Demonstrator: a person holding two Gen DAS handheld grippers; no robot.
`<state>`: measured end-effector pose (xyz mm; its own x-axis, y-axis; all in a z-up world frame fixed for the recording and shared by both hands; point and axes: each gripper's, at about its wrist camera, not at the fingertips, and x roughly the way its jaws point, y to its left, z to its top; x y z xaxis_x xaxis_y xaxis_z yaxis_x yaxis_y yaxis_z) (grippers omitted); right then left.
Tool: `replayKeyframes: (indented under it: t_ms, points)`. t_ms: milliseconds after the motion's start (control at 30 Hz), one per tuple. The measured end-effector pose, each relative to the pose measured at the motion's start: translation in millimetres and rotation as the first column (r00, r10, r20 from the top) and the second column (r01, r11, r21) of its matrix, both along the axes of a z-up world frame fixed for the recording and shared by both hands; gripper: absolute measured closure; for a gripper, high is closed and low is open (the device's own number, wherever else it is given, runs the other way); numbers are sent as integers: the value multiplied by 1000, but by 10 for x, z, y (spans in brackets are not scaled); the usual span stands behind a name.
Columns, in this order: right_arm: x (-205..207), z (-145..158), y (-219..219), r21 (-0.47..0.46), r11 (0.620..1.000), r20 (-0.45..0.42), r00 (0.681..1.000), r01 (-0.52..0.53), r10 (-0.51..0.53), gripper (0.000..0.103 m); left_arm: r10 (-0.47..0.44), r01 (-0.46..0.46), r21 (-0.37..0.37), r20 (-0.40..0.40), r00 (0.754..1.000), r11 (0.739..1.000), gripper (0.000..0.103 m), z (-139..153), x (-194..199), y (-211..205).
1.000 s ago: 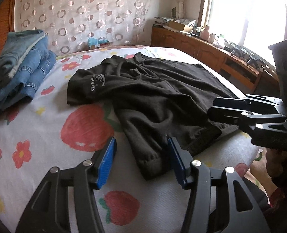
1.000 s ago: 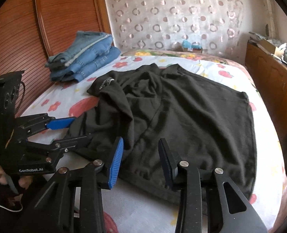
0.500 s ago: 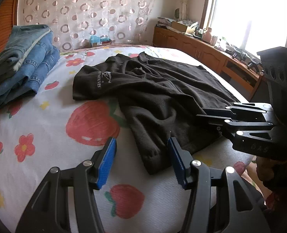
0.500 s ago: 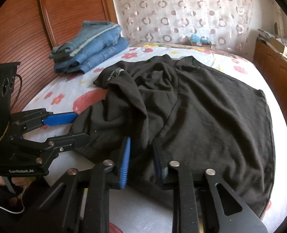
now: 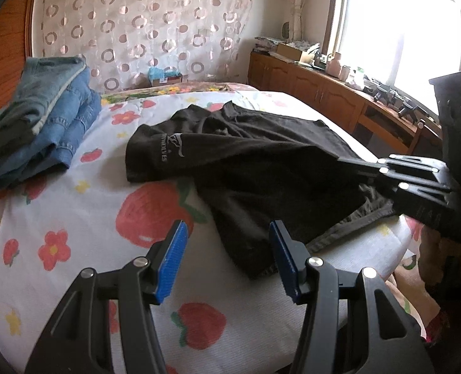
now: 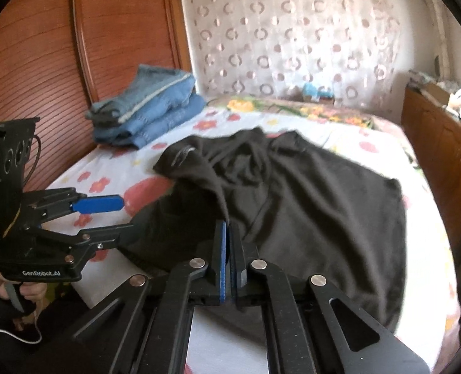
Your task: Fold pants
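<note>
R gripper (image 6: 229, 243) pinching black garment (image 6: 308, 212) hem.

Readable text — two items only.

"GenRobot.AI" in white letters, on the black body of the left claw (image 6: 98, 216), seen from the right wrist view, low at the left of the right claw (image 6: 229, 258).

Pale lettering with a small logo on the sleeve of the black garment (image 5: 261, 171), ahead of the left claw (image 5: 227, 260) — it reads upside down, roughly "WOLVES"; first letters unclear. In the right wrist view the same print is blurred, unreadable.
</note>
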<state>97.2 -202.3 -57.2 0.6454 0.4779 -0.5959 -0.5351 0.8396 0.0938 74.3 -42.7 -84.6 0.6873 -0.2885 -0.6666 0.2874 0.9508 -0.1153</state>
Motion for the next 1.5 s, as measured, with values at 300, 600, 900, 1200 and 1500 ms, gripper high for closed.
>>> replayKeyframes:
  t_ms: [300,600,900,1200,1500]
  points:
    - [-51,270,-417,-1,996,80,993,92,-91,103,-23,23,8,18,1000,1000,49,143,132,-173]
    - [-154,287,-800,-3,986,88,983,164,-163,103,-63,63,25,15,998,998,49,168,217,-378]
    - [-227,94,-1106,-11,975,39,975,220,-220,103,-102,101,44,19,995,994,49,185,218,-569]
    - [-227,-170,-1257,-21,967,-33,967,252,-253,103,-106,107,67,-23,994,992,49,18,253,-658]
    - [-241,-328,-1285,-26,967,-94,962,254,-256,103,-100,105,90,-56,993,990,49,-103,259,-700]
